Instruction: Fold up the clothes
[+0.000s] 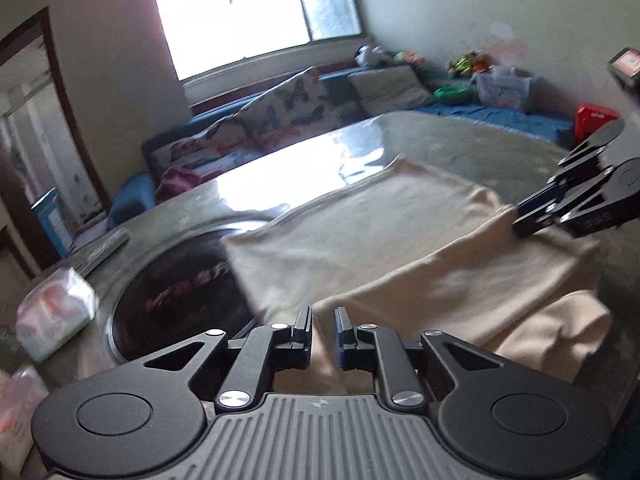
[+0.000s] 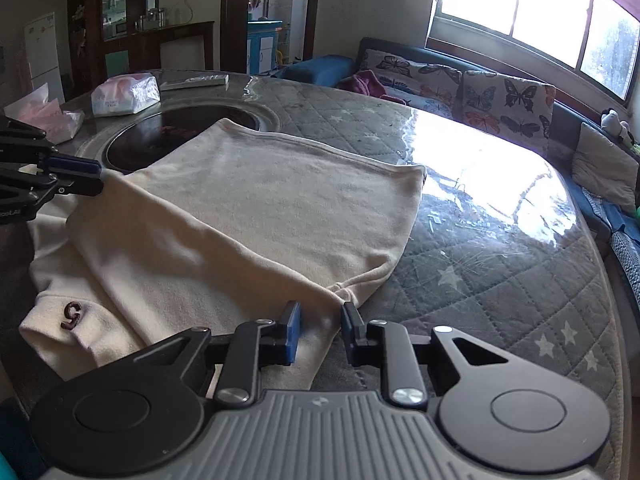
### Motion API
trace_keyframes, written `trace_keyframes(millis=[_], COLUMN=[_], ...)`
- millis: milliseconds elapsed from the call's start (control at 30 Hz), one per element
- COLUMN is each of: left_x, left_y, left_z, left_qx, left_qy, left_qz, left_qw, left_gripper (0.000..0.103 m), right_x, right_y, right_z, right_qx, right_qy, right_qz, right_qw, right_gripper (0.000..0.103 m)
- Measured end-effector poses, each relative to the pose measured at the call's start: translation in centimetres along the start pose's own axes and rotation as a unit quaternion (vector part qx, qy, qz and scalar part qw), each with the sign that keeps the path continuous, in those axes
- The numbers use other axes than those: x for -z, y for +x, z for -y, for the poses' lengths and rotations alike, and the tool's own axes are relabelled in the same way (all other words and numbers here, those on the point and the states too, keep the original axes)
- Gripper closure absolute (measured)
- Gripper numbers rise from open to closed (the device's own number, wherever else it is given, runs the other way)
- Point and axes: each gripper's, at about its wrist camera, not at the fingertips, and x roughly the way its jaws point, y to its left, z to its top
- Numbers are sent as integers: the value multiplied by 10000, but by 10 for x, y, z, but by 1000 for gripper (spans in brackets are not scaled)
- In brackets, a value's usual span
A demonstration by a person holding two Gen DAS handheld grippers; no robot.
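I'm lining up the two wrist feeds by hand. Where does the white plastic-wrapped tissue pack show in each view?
Left wrist view: the white plastic-wrapped tissue pack lies blurred at the far left edge, left of the dark round inset.
Right wrist view: the same pack sits upper left, beyond the inset.
Shared landmark: the dark round inset in the table, partly covered by the cream garment.

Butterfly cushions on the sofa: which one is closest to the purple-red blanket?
The left butterfly cushion, at the sofa's far end. The purple-red blanket lies bunched right against it, while the other butterfly cushion sits further right, nearer the window.
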Motion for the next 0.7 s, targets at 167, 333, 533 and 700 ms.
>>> trace_keyframes(millis=[167,333,533,700], left_x=[-5,-6,2,7], left_y=[-4,26,32,10], left_z=[-2,8,2,-8], left_qx=[395,688,591,438], left_qy=[-508,-849,-1100,-1314], left_qz=[112,-91,-224,-86], left_qw=[9979,9940,9919,9903], left_gripper=[89,89,89,88], right_x=[-8,-11,-11,-13], right_y=[-6,8,9,-1], right_z=[0,-3,-4,-14], right_qx=[-24,-33,7,-131], right_qy=[28,42,45,-46], right_qz=[146,75,40,84], right_qw=[9999,10000,10000,9999], right_gripper=[84,85,85,85])
